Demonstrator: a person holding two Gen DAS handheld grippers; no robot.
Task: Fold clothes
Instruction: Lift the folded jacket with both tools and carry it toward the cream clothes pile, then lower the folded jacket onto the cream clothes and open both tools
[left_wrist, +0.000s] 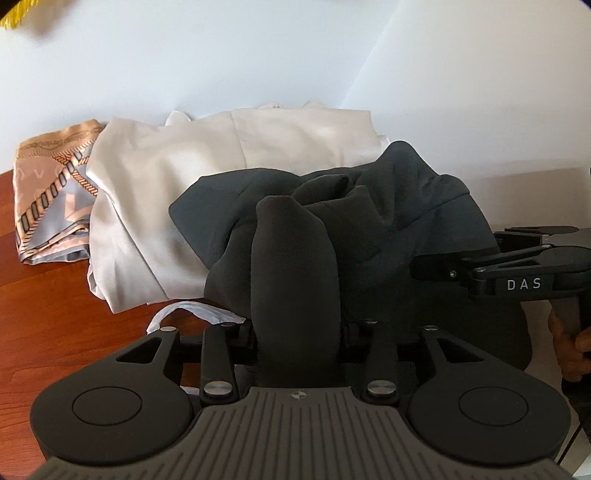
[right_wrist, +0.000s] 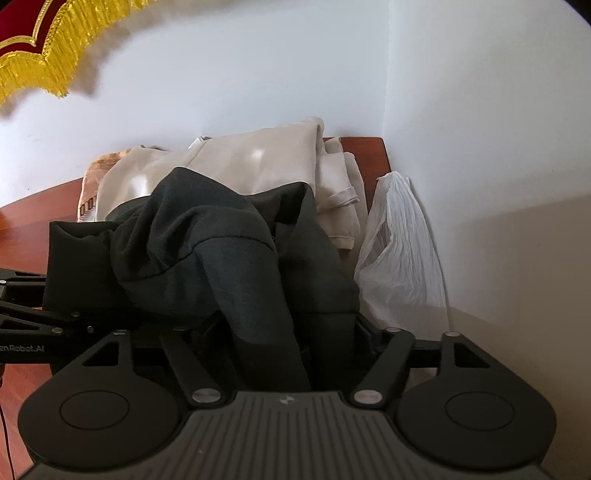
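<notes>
A dark grey garment (left_wrist: 369, 206) lies bunched on the wooden table (left_wrist: 48, 295), in front of a cream garment (left_wrist: 177, 177). My left gripper (left_wrist: 295, 332) is shut on a fold of the dark garment, which drapes over its fingers. My right gripper (right_wrist: 273, 332) is shut on another part of the same dark garment (right_wrist: 207, 236). The right gripper also shows in the left wrist view (left_wrist: 436, 267), at the garment's right side. The left gripper's fingers (right_wrist: 55, 321) show at the left of the right wrist view.
A patterned peach and grey scarf (left_wrist: 51, 199) lies folded left of the cream garment (right_wrist: 251, 162). A white plastic bag (right_wrist: 399, 251) leans against the wall at the table's right corner. A red banner with gold fringe (right_wrist: 40, 48) hangs at upper left.
</notes>
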